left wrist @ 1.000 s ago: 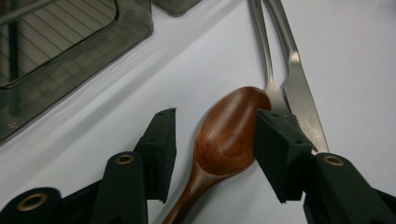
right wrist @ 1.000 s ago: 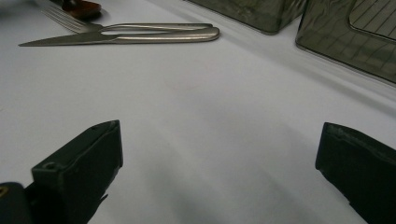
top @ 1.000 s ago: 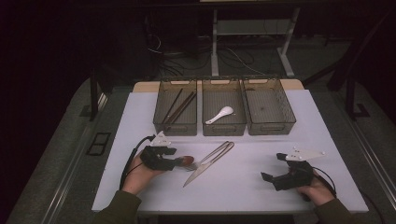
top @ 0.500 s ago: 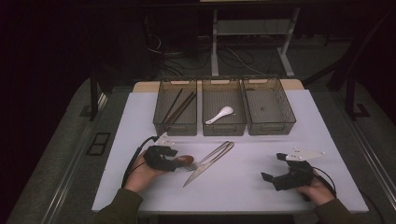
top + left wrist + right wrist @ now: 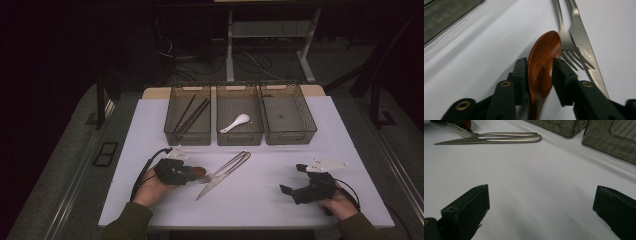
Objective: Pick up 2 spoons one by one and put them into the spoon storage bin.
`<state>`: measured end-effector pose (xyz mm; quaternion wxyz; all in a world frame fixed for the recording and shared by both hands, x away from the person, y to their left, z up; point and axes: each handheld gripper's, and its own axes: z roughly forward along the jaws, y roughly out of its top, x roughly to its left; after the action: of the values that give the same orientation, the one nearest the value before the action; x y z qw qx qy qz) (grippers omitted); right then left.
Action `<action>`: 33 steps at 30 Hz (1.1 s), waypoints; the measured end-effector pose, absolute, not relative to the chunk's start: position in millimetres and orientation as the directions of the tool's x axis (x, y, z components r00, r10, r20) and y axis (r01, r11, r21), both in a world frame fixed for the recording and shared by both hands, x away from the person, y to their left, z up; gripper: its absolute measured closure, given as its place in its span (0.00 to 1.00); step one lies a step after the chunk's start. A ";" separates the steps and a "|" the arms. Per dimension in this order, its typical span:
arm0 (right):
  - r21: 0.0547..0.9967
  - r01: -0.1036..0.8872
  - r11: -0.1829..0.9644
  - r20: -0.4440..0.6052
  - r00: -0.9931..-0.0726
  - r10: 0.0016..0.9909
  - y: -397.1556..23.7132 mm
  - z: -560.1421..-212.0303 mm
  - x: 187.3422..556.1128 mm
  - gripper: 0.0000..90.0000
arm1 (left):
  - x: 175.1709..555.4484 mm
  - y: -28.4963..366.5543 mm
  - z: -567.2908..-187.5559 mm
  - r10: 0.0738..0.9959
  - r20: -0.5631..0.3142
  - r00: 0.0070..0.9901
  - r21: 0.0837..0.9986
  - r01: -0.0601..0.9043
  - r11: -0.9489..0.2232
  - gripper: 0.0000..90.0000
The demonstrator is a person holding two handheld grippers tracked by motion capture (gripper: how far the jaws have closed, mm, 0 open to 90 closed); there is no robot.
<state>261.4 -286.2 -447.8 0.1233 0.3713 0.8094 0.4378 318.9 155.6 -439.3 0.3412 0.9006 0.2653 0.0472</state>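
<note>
A reddish-brown wooden spoon (image 5: 543, 62) lies low over the white surface (image 5: 260, 200) at its near left, its bowl turned on edge and caught between the two black pads of the left tongs (image 5: 539, 72), which have just been closing and now press on the bowl from either side. The spoon's rounded tip reaches past the pads and sits just beside the tines of a silver metal fork (image 5: 567, 42), which rests against a silver metal table knife (image 5: 584, 47); the two lie side by side on the surface, slanting from the near left toward the trays in the high view, where the spoon (image 5: 196, 172) shows as a dark red patch at the front of the left tongs (image 5: 192, 174). Well apart at the near right, the right tongs (image 5: 287, 191) rest low in the person's hand with jaws standing wide and nothing between them, bare white surface showing in the gap in the right gripper view (image 5: 541, 205). Across the far side of the surface stand three smoky translucent plastic trays in a row: the left tray (image 5: 172, 112) holds dark chopsticks (image 5: 192, 114), the middle tray (image 5: 219, 125) a white ceramic soup spoon (image 5: 235, 123), and the right tray (image 5: 309, 117).
</note>
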 end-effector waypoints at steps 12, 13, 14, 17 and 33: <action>0.800 0.493 0.342 0.125 -0.695 0.709 -286.4 -447.9 261.6 0.00 | 313.8 154.0 -437.6 0.498 -0.084 0.863 0.639 0.430 -0.638 0.90; 0.800 0.493 0.342 0.125 -0.695 0.708 -286.4 -447.9 261.6 0.00 | 313.5 154.0 -437.2 0.499 -0.078 0.863 0.638 0.428 -0.641 0.90; 0.800 0.492 0.342 0.124 -0.694 0.709 -286.3 -448.0 261.6 0.00 | 313.3 154.1 -436.9 0.500 -0.074 0.863 0.636 0.427 -0.643 0.90; 0.800 0.492 0.343 0.124 -0.696 0.708 -286.2 -448.1 261.6 0.00 | 312.7 154.9 -435.8 0.510 -0.061 0.858 0.632 0.428 -0.646 0.90; 0.800 0.491 0.346 0.123 -0.697 0.706 -286.0 -448.1 261.7 0.00 | 310.4 163.6 -415.9 0.564 -0.057 0.824 0.674 0.449 -0.587 0.91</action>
<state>261.7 -286.0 -448.1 0.1230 0.3690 0.8111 0.4370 310.4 163.6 -415.9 0.3538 0.8869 0.2855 0.0815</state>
